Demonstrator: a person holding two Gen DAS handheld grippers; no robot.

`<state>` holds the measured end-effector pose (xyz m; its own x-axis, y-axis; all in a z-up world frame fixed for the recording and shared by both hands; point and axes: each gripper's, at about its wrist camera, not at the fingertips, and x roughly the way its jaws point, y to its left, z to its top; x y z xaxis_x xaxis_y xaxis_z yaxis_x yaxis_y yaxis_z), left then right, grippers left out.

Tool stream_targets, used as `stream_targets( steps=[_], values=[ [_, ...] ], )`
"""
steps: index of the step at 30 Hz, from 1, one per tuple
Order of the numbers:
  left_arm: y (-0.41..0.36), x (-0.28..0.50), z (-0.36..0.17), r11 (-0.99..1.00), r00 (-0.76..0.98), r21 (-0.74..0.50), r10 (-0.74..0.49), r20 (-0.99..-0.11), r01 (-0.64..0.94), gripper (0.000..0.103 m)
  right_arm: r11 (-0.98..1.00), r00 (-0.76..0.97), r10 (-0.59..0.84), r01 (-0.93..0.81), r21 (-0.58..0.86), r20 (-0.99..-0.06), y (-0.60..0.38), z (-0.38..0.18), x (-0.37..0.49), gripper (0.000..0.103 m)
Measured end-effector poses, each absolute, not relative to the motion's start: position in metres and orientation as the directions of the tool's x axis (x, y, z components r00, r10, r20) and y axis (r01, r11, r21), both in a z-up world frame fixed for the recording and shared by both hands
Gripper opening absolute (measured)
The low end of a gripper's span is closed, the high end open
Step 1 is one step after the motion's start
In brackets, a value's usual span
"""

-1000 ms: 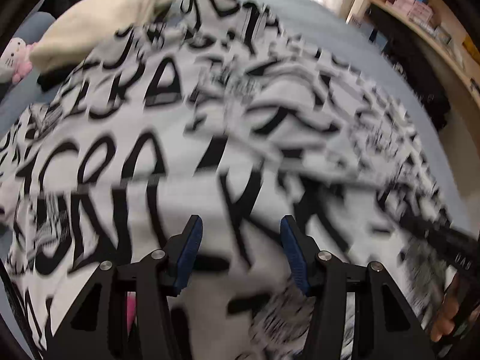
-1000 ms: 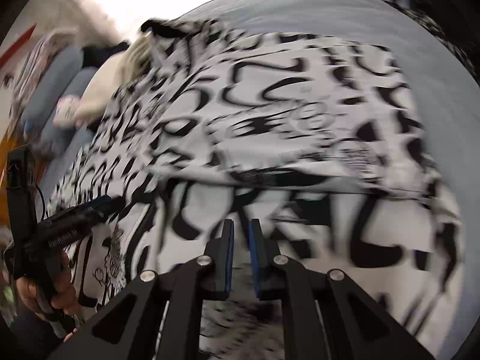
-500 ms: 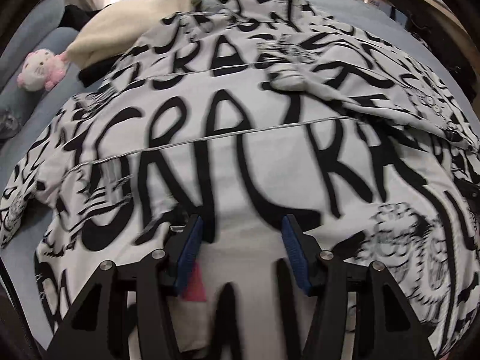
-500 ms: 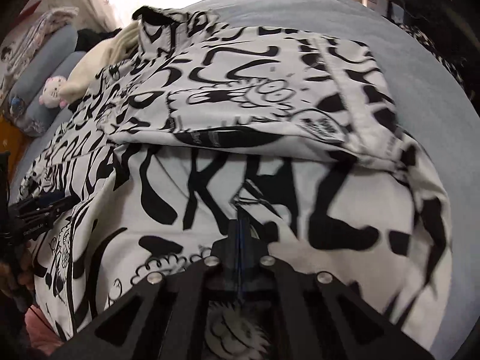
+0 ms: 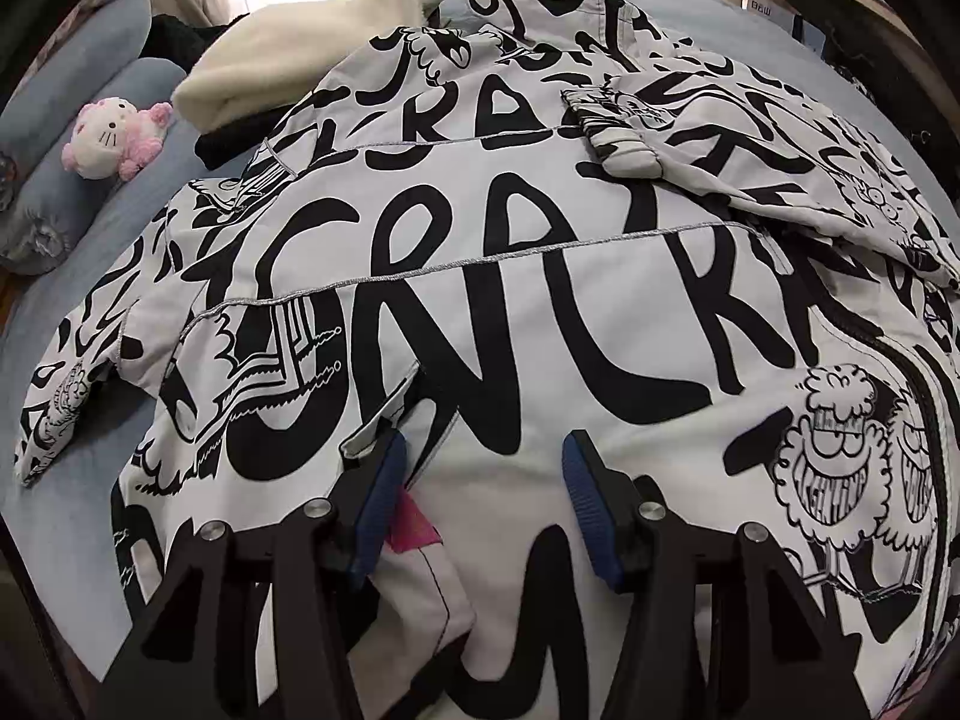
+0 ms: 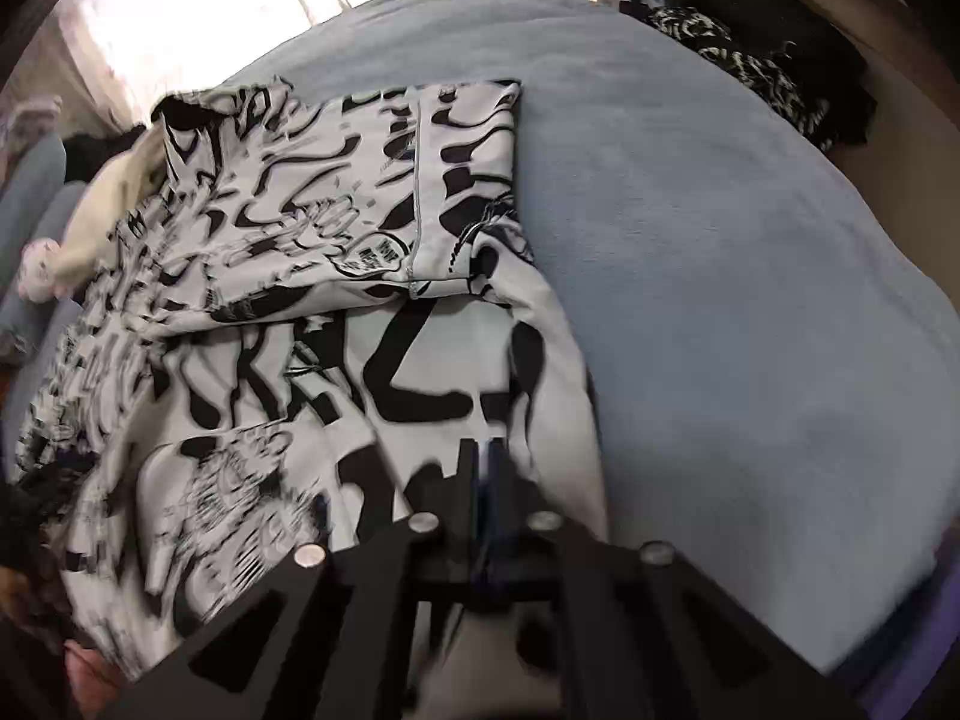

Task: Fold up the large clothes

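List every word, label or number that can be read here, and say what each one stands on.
"CRA": big black hand-drawn letters on the white printed jacket, mid-back in the left wrist view; the letters around them are cut off by folds.
"RA": smaller, above the upper seam of the same jacket.
Speech bubble on the jacket, right wrist view: too blurred to read.
White shelf label: too small to read.
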<state>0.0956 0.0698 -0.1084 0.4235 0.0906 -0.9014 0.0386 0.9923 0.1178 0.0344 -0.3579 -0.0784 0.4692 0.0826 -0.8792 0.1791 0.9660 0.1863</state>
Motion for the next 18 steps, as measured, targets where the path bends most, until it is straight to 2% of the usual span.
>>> stream_targets(
  steps=[2, 3, 4, 5, 6, 7, 11, 14, 15, 16, 18],
  values=[
    [0.068, 0.088, -0.102, 0.995, 0.425, 0.088, 0.063, -0.903, 0.039, 0.054, 0.963, 0.471, 0.090, 0.184, 0.198, -0.877, -0.361, -0.068, 0.022, 0.011],
    [0.067, 0.084, -0.100, 0.996, 0.426, 0.074, 0.050, -0.903, 0.041, 0.054, 0.961, 0.475, 0.094, 0.187, 0.205, -0.875, -0.365, -0.062, 0.010, 0.019],
    [0.067, 0.081, -0.098, 0.997, 0.427, 0.066, 0.042, -0.903, 0.042, 0.054, 0.961, 0.477, 0.085, 0.193, 0.199, -0.875, -0.366, -0.059, 0.003, 0.036],
    [0.067, 0.077, -0.096, 0.997, 0.429, 0.056, 0.031, -0.903, 0.044, 0.054, 0.962, 0.476, 0.066, 0.204, 0.183, -0.877, -0.367, -0.057, -0.002, 0.046],
    [0.067, 0.073, -0.093, 0.998, 0.432, 0.046, 0.023, -0.902, 0.045, 0.054, 0.963, 0.477, 0.028, 0.223, 0.152, -0.878, -0.369, -0.055, -0.009, 0.062],
    [0.067, 0.069, -0.091, 0.998, 0.434, 0.040, 0.017, -0.901, 0.044, 0.054, 0.963, 0.481, 0.020, 0.227, 0.147, -0.876, -0.373, -0.056, -0.010, 0.065],
    [0.070, 0.061, -0.085, 0.999, 0.433, 0.011, -0.007, -0.901, 0.038, 0.054, 0.936, 0.467, 0.092, 0.260, 0.235, -0.880, -0.380, -0.072, -0.001, 0.065],
    [0.071, 0.057, -0.083, 0.999, 0.431, 0.005, -0.011, -0.902, 0.035, 0.054, 0.937, 0.453, 0.100, 0.257, 0.237, -0.886, -0.378, -0.086, 0.012, 0.065],
    [0.070, 0.056, -0.084, 0.999, 0.427, 0.009, -0.008, -0.904, 0.038, 0.054, 0.941, 0.450, 0.097, 0.250, 0.229, -0.888, -0.375, -0.090, 0.016, 0.058],
    [0.070, 0.055, -0.085, 0.999, 0.423, 0.014, -0.005, -0.906, 0.041, 0.054, 0.949, 0.456, 0.107, 0.219, 0.228, -0.884, -0.368, -0.092, 0.021, 0.033],
    [0.069, 0.054, -0.088, 0.998, 0.414, 0.035, 0.009, -0.910, 0.053, 0.054, 0.950, 0.449, 0.163, 0.170, 0.263, -0.879, -0.360, -0.092, 0.025, 0.007]
  ],
)
